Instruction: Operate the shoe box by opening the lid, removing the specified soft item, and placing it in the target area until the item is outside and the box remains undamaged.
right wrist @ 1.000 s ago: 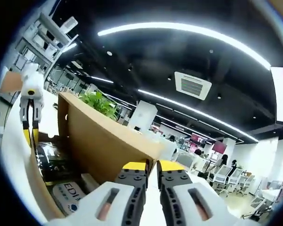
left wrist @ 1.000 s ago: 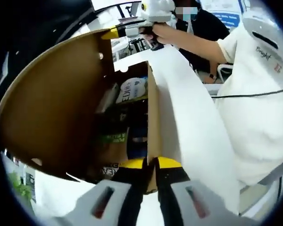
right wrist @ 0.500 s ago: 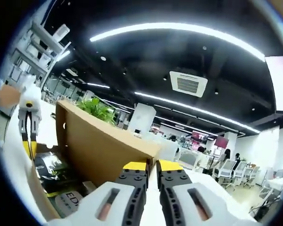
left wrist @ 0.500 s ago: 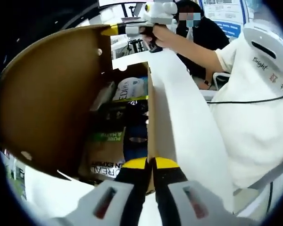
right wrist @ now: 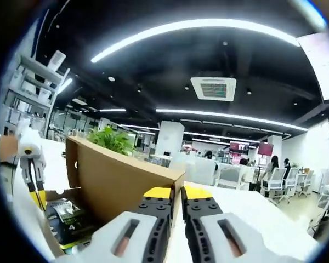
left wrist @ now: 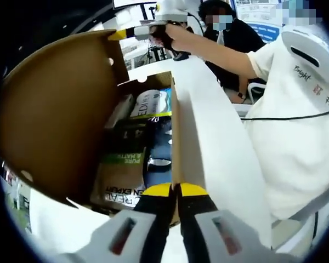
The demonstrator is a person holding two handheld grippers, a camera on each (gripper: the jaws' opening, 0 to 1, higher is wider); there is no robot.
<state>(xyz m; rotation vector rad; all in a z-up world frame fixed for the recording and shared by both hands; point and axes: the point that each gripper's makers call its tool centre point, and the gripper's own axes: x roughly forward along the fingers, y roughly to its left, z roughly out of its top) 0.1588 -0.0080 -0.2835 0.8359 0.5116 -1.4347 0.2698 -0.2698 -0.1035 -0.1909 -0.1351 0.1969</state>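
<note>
At the near end of the shoe box (left wrist: 203, 148), the left gripper (left wrist: 174, 193) has its yellow-tipped jaws pinched shut on the box's front wall edge, cardboard sandwiched between the tips. The right gripper (right wrist: 175, 194) is likewise clamped, jaws closed on the corner edge of the lid (right wrist: 118, 181), which stands raised and brown-faced.

Left gripper view looks down the length of the box: lid (left wrist: 55, 115) swung up and open on the side away from the person, white outer wall on the person's side. Inside the box lie packaged items: a white soft pouch (left wrist: 151, 103) with blue lettering at the far end, a dark package (left wrist: 126, 137) with a yellow strip in the middle, a brown bag (left wrist: 120, 178) with green and white print nearest the left gripper, and a blue item (left wrist: 159, 150) along the wall; all are inside the box. The right gripper shows at the far top corner of the lid, held by a hand (left wrist: 167, 35); a person in a white shirt (left wrist: 296, 115) stands beside the box.

Right gripper view shows the lid's outer face, a dark package (right wrist: 66, 213) in the box below it, and the left gripper (right wrist: 32, 164) at the box's far end. Beyond the lid: a green plant (right wrist: 112, 139), office chairs (right wrist: 230, 175), ceiling lights (right wrist: 192, 27).
</note>
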